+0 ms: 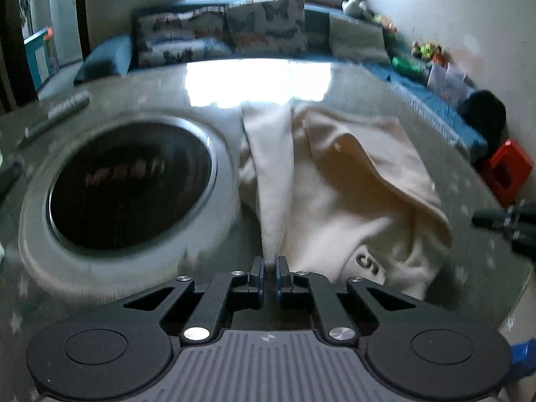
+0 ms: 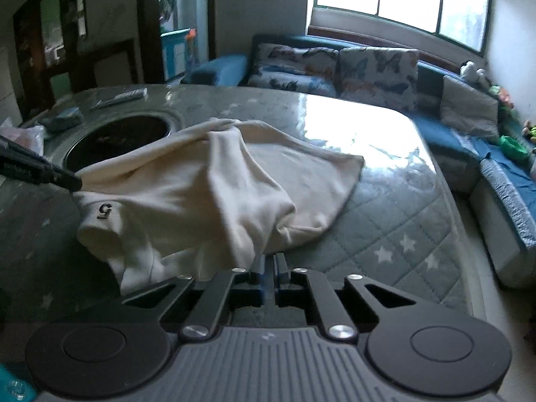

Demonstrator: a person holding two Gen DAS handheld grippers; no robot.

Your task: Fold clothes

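Note:
A cream garment (image 1: pixel 335 184) with a dark "5" mark (image 1: pixel 368 264) lies bunched on the quilted, star-patterned table (image 1: pixel 469 268). My left gripper (image 1: pixel 269 263) is shut on a stretched strip of its cloth, which runs taut away from the fingers. In the right wrist view the same garment (image 2: pixel 201 184) rises in a ridge between two held points. My right gripper (image 2: pixel 270 261) is shut on its near hem. The left gripper (image 2: pixel 72 181) enters from the left edge and pinches the cloth beside the "5" mark (image 2: pixel 104 211). The right gripper (image 1: pixel 479 221) shows at the right edge of the left wrist view.
A round black cooktop (image 1: pixel 127 184) with a grey rim is set into the table, left of the garment. A remote (image 2: pixel 120 95) lies at the far side. A blue sofa with butterfly cushions (image 2: pixel 335 67) wraps the far and right sides. A red box (image 1: pixel 509 171) sits on the floor.

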